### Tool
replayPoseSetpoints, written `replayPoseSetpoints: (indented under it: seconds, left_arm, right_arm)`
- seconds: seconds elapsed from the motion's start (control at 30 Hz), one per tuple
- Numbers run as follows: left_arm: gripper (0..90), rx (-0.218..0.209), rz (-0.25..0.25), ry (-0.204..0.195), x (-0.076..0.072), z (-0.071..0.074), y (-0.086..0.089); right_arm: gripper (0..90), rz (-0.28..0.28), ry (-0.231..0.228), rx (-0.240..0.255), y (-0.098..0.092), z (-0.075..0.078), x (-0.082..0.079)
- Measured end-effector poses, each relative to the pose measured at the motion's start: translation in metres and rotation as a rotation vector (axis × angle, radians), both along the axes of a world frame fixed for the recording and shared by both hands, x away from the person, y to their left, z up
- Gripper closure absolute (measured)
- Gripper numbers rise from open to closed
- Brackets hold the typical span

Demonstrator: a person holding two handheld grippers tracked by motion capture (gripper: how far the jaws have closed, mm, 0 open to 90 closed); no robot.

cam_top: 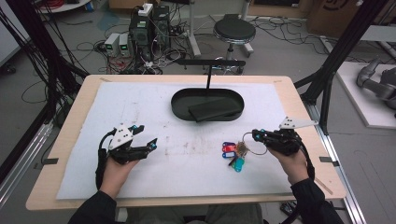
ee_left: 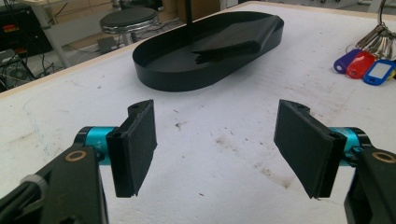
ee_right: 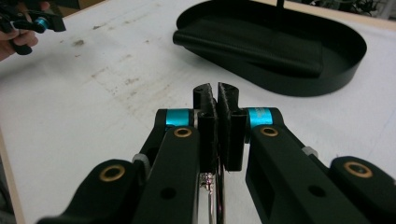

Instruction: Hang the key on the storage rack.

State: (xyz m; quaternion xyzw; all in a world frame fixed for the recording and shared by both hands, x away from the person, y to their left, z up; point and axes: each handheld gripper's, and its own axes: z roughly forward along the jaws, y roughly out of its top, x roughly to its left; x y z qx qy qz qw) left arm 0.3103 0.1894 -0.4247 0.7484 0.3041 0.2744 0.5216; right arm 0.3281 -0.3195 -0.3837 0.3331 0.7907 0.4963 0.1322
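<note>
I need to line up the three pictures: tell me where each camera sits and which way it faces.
High view: above the person's side, looking forward and down on the table; forearms, left gripper and right gripper show.
Left gripper view: rides the left gripper, looks along its open jaws toward the tray and key bunch.
Right gripper view: rides the right gripper, whose jaws are shut on the key ring, facing the tray.
All three share the tray.

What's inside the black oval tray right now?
A flat black folded case lies in the black oval tray, beside a thin upright post. Anything beneath the case is hidden.
</note>
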Motion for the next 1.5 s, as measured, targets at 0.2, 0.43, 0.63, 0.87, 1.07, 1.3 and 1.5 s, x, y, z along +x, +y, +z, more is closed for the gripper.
replayPoseSetpoints:
  seconds: [0.2, 0.43, 0.63, 0.87, 1.07, 1.3, 1.5]
  left_arm:
    - [29.8, 0.000, 0.001, 0.000, -0.002, 0.000, 0.001]
    - [29.8, -0.002, -0.005, -0.003, -0.004, 0.000, 0.001]
    - [29.8, 0.002, -0.013, 0.000, -0.004, 0.000, 0.001]
    - [29.8, 0.003, -0.017, 0.000, -0.005, -0.001, 0.001]
    - [29.8, 0.002, -0.021, 0.001, -0.005, -0.001, 0.001]
    - [30.0, -0.003, -0.026, 0.005, -0.005, -0.001, 0.002]
    - [30.1, -0.004, -0.027, 0.009, -0.006, -0.001, 0.002]
  right_arm:
    - [87.6, 0.040, -0.041, 0.021, 0.000, 0.019, 0.005]
    - [87.5, 0.068, -0.081, 0.035, 0.002, 0.038, 0.011]
    - [87.5, 0.074, -0.115, 0.045, 0.005, 0.054, 0.021]
    - [87.6, 0.073, -0.144, 0.059, 0.007, 0.072, 0.032]
    - [87.6, 0.060, -0.193, 0.056, 0.012, 0.091, 0.049]
    - [87.5, 0.027, -0.214, 0.061, 0.016, 0.103, 0.066]
    - [87.5, 0.005, -0.234, 0.066, 0.022, 0.111, 0.086]
